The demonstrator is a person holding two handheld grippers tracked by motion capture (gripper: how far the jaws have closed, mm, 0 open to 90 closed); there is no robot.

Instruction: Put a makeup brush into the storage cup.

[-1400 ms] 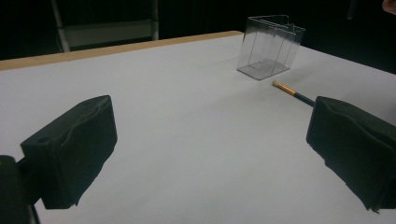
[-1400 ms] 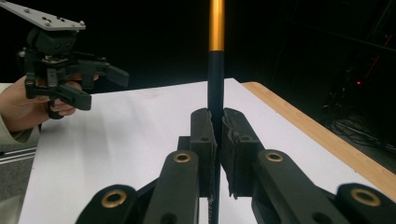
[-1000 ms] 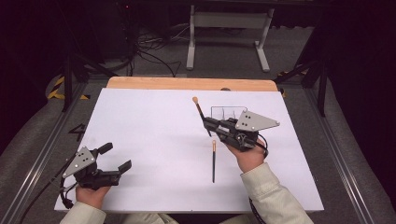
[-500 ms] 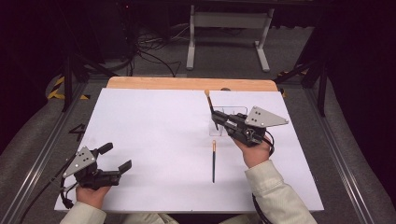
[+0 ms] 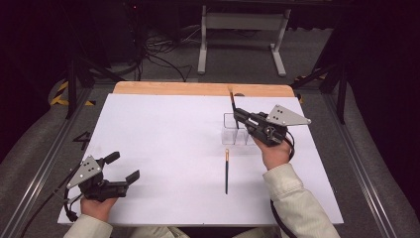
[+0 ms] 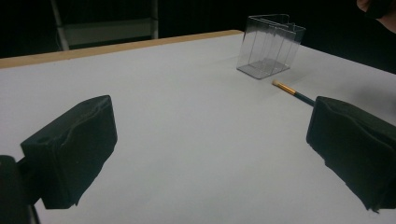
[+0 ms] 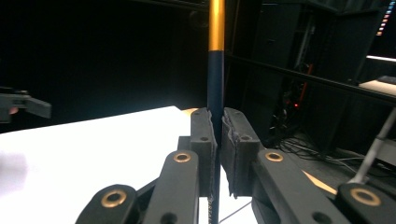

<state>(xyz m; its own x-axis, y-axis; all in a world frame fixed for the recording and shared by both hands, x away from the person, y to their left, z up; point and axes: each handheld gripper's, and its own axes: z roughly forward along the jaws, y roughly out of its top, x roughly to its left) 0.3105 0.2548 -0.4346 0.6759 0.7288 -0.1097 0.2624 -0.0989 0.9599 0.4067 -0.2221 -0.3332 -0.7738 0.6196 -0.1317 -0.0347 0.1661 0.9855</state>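
Right gripper [image 5: 236, 113], in the upper right of the high view, is clenched on a thin brush [image 5: 232, 103]: in the right gripper view its 2 black jaws pinch the dark handle [image 7: 215, 100], which rises straight up the middle of the frame with a gold band near the top. In the high view the brush tip points toward the upper edge of the frame, over the wooden strip [image 5: 198, 89] along the far side of the table, and the gripper hangs just above a clear plastic holder [image 5: 233, 131] with several compartments.

Left gripper [image 5: 124, 168] sits in the lower left of the high view, low over the white table sheet [image 5: 163, 148], with its jaws spread wide and nothing between them; the left gripper view shows the 2 pads [image 6: 74, 151] at the frame's left and right edges with bare white surface between.

1 more brush [image 5: 227, 171] lies flat on the sheet at lower centre of the high view, just below the holder and apart from it, its gold ferrule and pale tip toward the holder [image 6: 268, 46].
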